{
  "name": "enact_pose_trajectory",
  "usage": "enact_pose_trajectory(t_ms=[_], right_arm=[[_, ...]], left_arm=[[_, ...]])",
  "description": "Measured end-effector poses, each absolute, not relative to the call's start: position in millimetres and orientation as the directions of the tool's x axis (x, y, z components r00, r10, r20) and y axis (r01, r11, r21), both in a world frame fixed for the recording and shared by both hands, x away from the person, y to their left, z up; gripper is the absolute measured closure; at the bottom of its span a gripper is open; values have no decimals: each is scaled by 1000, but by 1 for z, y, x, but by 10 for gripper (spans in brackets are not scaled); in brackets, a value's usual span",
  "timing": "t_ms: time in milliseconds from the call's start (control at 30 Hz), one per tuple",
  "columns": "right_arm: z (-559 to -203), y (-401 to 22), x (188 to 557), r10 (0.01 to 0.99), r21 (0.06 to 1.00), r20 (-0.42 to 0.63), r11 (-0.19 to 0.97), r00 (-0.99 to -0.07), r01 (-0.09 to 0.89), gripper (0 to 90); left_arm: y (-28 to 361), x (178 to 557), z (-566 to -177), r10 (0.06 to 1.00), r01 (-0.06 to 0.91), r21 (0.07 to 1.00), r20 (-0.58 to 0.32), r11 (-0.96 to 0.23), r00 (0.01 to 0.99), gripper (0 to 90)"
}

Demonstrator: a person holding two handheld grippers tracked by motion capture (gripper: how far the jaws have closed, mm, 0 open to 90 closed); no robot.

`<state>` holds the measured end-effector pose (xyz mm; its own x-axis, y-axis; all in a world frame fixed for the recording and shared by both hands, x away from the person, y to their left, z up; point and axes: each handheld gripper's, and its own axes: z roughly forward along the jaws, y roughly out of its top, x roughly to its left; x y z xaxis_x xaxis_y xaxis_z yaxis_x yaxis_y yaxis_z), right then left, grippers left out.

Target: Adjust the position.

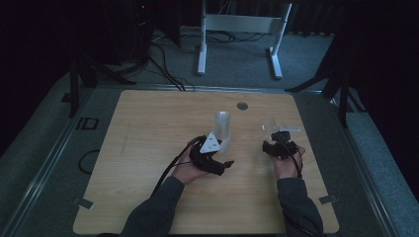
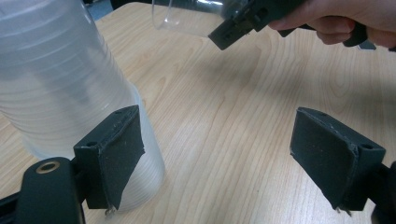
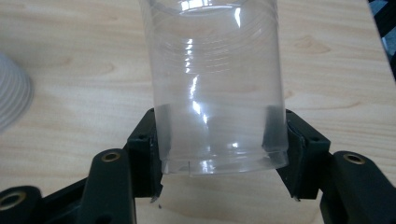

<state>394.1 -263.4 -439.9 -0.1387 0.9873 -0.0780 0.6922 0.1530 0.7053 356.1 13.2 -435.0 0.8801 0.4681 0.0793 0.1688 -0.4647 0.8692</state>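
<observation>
Cup [image 3: 217, 88] between right tool [image 3: 217, 154] jaws

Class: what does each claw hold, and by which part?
Right claw grips a clear plastic cup near one end. Left claw is open, holding nothing, beside the cup stack.

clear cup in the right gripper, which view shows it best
The right gripper view: the clear cup sits close up, clamped between the right gripper's fingers. The left gripper view catches its rim at the top edge. The high view shows it small and dim.
</observation>
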Motion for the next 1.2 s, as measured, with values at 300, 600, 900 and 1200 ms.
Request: enact_pose_trajectory(t_ms=[300,600,900,1200], right_arm=[[-438,-263,390,993,787,-61,113,-105,607,416],[-438,-258,384,994,838,-70,106,-88,535,416],[-439,-253,375,993,875,-86,114,-81,470,416],[-437,-252,369,994,902,-81,104,-73,419,415]], left_arm=[[8,359,-432,485,180,879,65,-442,872,188],[3,362,-426,504,199,893,35,-404,863,204],[-4,367,-420,515,228,893,4,-387,857,228],[-9,372,-412,526,250,900,-26,-358,850,238]])
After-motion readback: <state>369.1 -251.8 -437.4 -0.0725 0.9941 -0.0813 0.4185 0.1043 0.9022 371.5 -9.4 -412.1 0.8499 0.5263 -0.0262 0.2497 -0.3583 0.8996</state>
